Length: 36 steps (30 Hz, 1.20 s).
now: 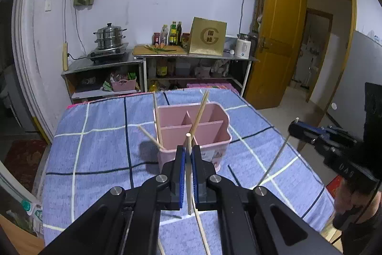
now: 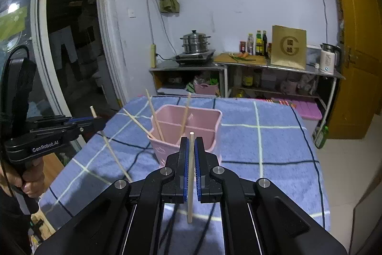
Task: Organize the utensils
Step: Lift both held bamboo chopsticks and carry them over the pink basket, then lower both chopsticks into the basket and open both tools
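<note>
My left gripper (image 1: pixel 188 152) clamps one pale wooden chopstick (image 1: pixel 188 173) upright; my right gripper (image 2: pixel 190 147) clamps a second wooden chopstick (image 2: pixel 190 178) — both just before the pink divided plastic caddy (image 1: pixel 210 135), which holds three more on the blue checked cloth (image 1: pixel 95 154).

Your black claws are showing blue pads.
Silver screws are glinting on the left claw (image 1: pixel 188 149) and right claw (image 2: pixel 191 147); white lettering is marking one body.

Below me stands a table under a blue cloth (image 1: pixel 100 149) crossed by white and dark lines. A pink divided caddy (image 1: pixel 210 135) sits on it. Nearer me, pale chopsticks (image 1: pixel 203 233) and one dark stick (image 1: pixel 234 175) lie flat on the cloth.
</note>
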Motion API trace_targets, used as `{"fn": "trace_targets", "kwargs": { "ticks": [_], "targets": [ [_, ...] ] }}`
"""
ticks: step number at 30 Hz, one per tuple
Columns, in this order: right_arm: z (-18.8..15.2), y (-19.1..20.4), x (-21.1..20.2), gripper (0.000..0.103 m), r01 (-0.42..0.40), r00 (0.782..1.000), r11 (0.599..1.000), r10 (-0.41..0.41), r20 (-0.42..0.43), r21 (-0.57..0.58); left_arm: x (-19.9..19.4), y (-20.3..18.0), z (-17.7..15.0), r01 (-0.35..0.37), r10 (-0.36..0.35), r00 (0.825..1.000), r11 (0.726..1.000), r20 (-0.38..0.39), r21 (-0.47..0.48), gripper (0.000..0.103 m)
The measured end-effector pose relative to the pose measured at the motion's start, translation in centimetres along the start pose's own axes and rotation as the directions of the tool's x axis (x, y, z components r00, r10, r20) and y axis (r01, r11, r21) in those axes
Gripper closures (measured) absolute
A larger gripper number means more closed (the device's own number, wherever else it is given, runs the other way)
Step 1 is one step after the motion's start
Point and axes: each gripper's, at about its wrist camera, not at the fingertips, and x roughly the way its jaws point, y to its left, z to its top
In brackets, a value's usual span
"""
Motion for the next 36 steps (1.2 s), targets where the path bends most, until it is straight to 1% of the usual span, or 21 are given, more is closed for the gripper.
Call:
{"fn": "trace_targets", "kwargs": {
  "ticks": [7,11,15,20,22,28,36],
  "targets": [
    [2.9,0.8,0.8,0.099,-0.034,0.998,0.999,0.034,0.048,0.001,-0.5,0.5,3.4,0.003,-0.003,0.999,1.0,0.042,-0.015,0.098],
    [5.1,1.4,1.1,0.099,-0.051,0.995,0.999,0.051,0.091,0.003,-0.6,1.0,5.8,0.0,0.002,0.998,1.0,0.07,-0.024,0.098],
    [6.8,1.6,1.8,0.099,-0.061,0.991,0.998,0.059,0.122,0.012,-0.4,1.4,8.1,-0.012,0.014,0.995,0.999,0.1,-0.029,0.098],
    [8.3,1.5,3.3,0.099,-0.063,0.989,0.998,0.059,0.139,0.027,0.6,1.9,9.9,-0.024,0.028,0.993,0.999,0.116,-0.031,0.098],
    [8.6,1.3,4.0,0.099,-0.065,0.988,0.997,0.06,0.143,0.034,1.4,2.3,10.2,-0.014,0.018,0.993,0.999,0.116,-0.036,0.098],
    [9.3,1.0,6.3,0.099,-0.076,0.988,0.996,0.068,0.142,0.051,4.6,3.3,10.1,-0.022,0.026,0.996,0.999,0.09,-0.039,0.098],
    [7.9,0.8,9.4,0.099,-0.075,0.994,0.996,0.07,0.086,0.049,7.7,4.1,8.7,-0.006,0.009,0.998,0.999,0.059,-0.048,0.098]
  ]
}}
